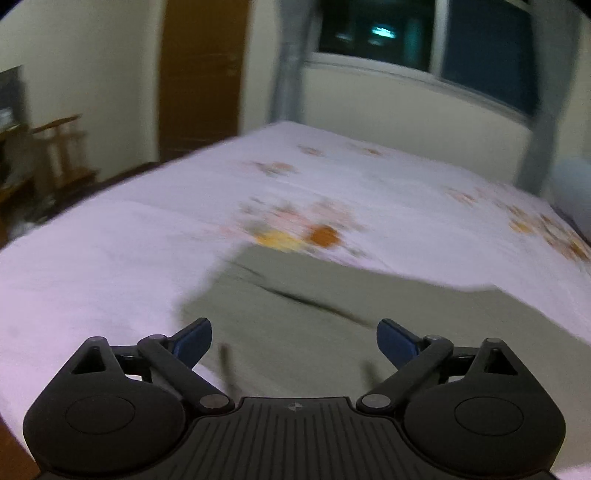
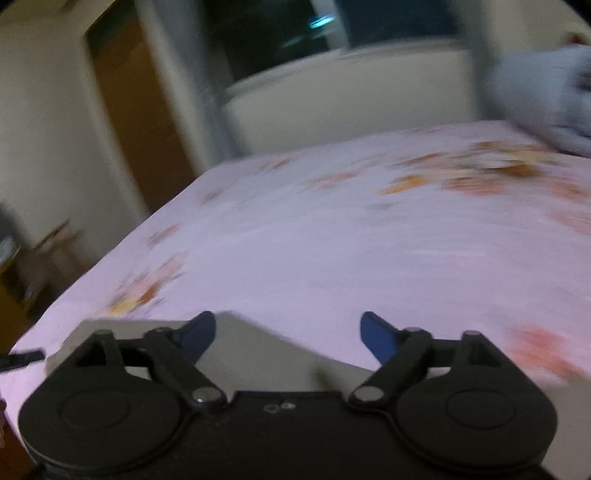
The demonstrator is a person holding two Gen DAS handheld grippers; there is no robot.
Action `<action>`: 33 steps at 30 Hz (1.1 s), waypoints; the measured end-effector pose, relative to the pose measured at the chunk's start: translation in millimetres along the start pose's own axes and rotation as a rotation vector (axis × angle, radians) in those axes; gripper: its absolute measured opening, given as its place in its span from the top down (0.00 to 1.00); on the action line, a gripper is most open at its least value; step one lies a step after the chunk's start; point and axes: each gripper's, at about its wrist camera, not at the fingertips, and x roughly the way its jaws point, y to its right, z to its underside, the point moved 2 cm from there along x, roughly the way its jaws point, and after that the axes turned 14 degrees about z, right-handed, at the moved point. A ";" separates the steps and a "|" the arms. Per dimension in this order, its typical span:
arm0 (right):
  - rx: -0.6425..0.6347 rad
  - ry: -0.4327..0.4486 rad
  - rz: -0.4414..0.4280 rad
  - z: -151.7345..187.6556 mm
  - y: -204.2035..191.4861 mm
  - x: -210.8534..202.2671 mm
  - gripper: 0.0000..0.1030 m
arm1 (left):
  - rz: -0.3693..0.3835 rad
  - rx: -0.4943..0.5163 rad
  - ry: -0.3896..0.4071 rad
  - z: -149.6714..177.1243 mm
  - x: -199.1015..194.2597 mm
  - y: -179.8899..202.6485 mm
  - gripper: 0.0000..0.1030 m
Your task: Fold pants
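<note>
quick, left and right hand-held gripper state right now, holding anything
Left hand-held gripper: open, holding nothing, above the pants on the bed.
Right hand-held gripper: open, holding nothing, above the pants.

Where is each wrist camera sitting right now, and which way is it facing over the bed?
Left wrist: behind the left claw, jaws open, looking across the grey-green pants on the floral bedsheet toward the window.
Right wrist: behind the right claw, jaws open, over a pants edge, facing the wooden door and a pale bundle.
Shared: bedsheet, pants, window, door; both blurred.
</note>
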 end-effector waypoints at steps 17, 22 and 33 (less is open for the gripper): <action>0.958 0.040 0.235 121.6 288.1 -90.9 0.65 | 0.103 0.083 -0.063 54.8 -1.2 73.2 0.07; 1.020 0.001 0.245 126.4 295.9 -77.8 0.72 | 0.101 0.054 -0.076 54.3 5.5 63.8 0.06; 0.972 0.014 0.263 127.6 287.7 -89.8 1.00 | 0.109 0.085 -0.092 52.4 9.5 67.1 0.04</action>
